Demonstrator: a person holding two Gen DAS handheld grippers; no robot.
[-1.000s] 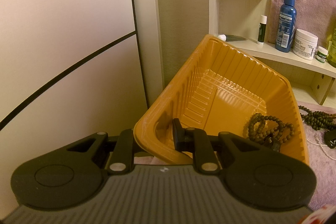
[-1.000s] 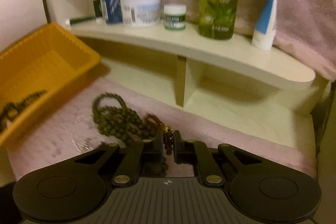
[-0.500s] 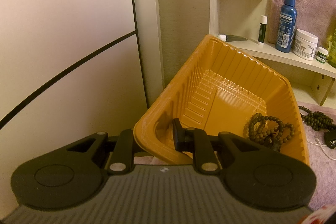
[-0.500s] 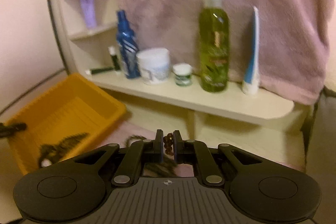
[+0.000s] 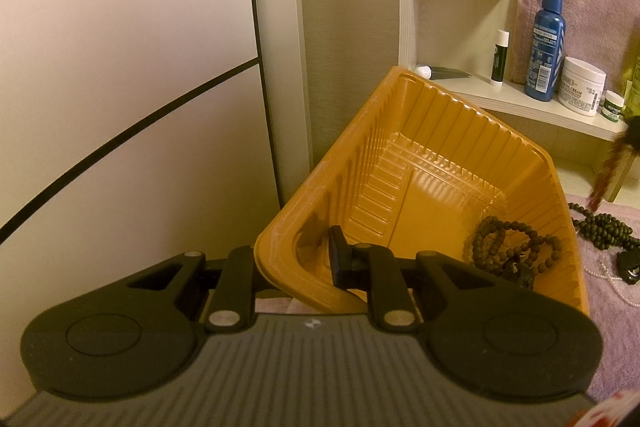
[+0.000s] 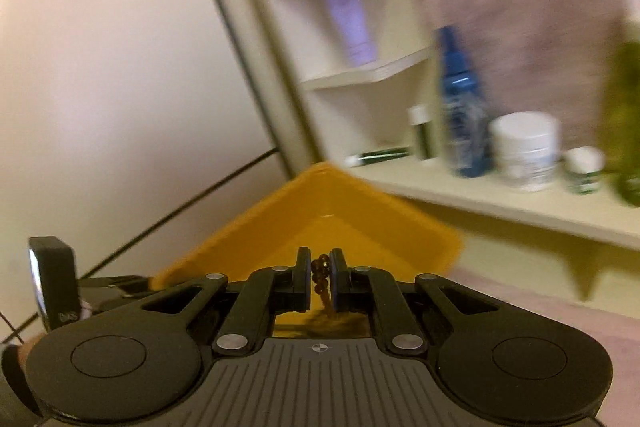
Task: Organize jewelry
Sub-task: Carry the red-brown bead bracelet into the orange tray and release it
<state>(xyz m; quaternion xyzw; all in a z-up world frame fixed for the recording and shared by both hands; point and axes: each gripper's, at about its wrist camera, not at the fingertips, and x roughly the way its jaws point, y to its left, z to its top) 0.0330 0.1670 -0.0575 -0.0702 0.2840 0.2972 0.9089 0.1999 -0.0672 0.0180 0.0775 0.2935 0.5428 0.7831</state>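
R gripper (image 6: pixel 320 281), jaws nearly closed, pinches a brown bead strand (image 6: pixel 320 277); yellow tray (image 6: pixel 360 227) sits just ahead and below it, corner-on. L gripper (image 5: pixel 296 267) is clamped on the tray's near rim, tilting it. R is the nearer hand for the drop.

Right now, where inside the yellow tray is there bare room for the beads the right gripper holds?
The tray floor is bare from its far wall to the left gripper; only the near right corner is crowded, with a bead bracelet.
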